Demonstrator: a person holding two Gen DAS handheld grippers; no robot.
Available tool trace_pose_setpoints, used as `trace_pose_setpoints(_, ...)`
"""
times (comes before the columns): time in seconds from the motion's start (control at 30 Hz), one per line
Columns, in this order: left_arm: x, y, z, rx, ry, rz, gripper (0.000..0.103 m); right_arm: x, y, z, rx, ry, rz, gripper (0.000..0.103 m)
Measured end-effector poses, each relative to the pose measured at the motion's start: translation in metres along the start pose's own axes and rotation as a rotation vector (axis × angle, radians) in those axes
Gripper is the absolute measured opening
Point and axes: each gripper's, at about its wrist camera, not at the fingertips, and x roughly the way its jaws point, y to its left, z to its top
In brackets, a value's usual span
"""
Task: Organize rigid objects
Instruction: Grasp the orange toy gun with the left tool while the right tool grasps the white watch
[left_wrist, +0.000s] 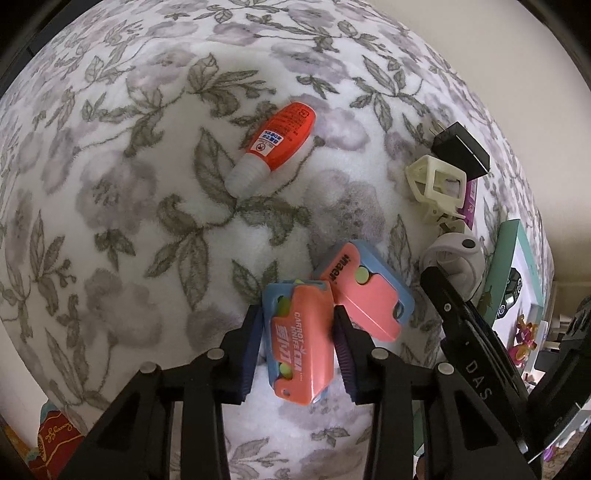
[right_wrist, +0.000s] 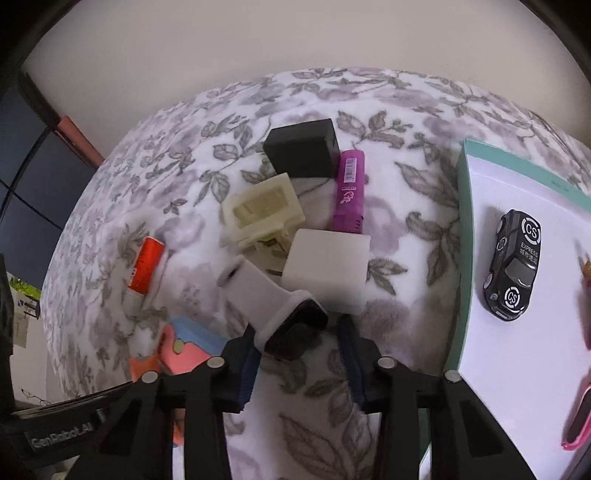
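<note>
My left gripper (left_wrist: 297, 321) points down at the floral blanket (left_wrist: 147, 221) and is shut on a pink-and-blue carrot knife toy (left_wrist: 301, 350), one pad on each side. A second carrot knife (left_wrist: 365, 291) lies just beyond it, touching it. My right gripper (right_wrist: 298, 330) stands open around a grey-strapped watch (right_wrist: 284, 310). The left pad touches the watch's dark face and a small gap shows at the right pad. An orange bottle with a white cap (left_wrist: 275, 144) lies further out on the blanket.
Behind the watch lie a white block (right_wrist: 327, 269), a cream plastic frame (right_wrist: 262, 206), a black charger (right_wrist: 303, 151) and a purple tube (right_wrist: 351, 192). On the right, a teal-rimmed white box (right_wrist: 463, 258) holds a black toy car (right_wrist: 511, 266) and pink sunglasses (right_wrist: 580, 417).
</note>
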Motion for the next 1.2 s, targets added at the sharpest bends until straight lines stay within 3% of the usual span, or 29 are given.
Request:
trace_pose_setpoints(0.67, -0.011, 0.007, 0.008, -0.063, -0.031, -0.015, 0.039, -0.004, -0.004, 0.004, 0.049, -0.057, 0.056, 0.035)
trace_pose_setpoints(0.87, -0.028, 0.007, 0.010, -0.055, -0.082, -0.030, 0.037, -0.014, 0.000, 0.006, 0.030, -0.072, 0.056, 0.015)
trace_pose_setpoints(1.2, -0.033, 0.006, 0.008, -0.045, -0.092, -0.028, 0.037, -0.017, -0.003, 0.006, 0.030, -0.075, 0.049, 0.013)
